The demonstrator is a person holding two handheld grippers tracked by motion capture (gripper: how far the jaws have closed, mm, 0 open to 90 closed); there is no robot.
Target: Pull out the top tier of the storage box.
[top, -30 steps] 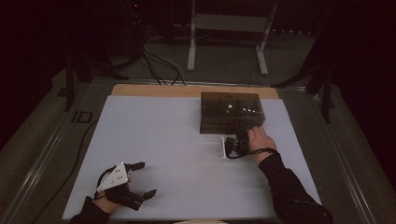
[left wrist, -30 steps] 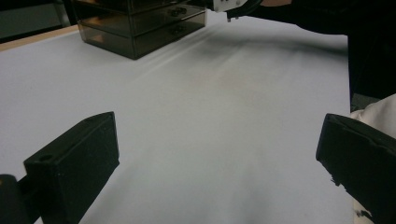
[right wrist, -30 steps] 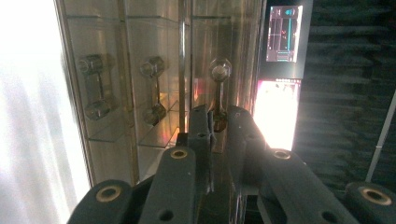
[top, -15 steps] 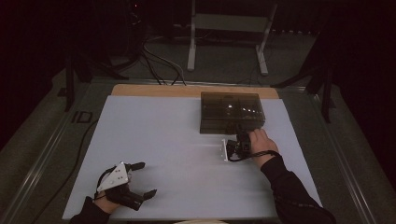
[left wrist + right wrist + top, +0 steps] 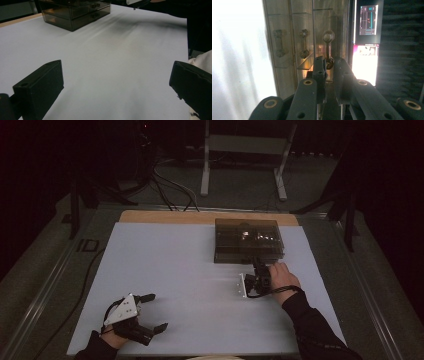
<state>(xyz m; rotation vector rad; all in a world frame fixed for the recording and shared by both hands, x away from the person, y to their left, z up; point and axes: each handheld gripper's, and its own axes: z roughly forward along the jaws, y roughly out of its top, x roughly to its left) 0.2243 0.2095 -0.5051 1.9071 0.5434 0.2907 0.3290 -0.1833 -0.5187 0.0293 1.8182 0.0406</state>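
- Drawer box: dark see-through unit w/ small drawers, at far edge of desk, right of centre.
- Right gripper: at box's front face, on its near side; turned on its side per right gripper view.
- Its jaws: nearly together, clamped on drawer handle at the lower knob end.
- Left gripper: near left corner of desk, well apart from box; jaws wide apart, nothing between, bare desk under them.
- Person's sleeve: along right side, near edge.
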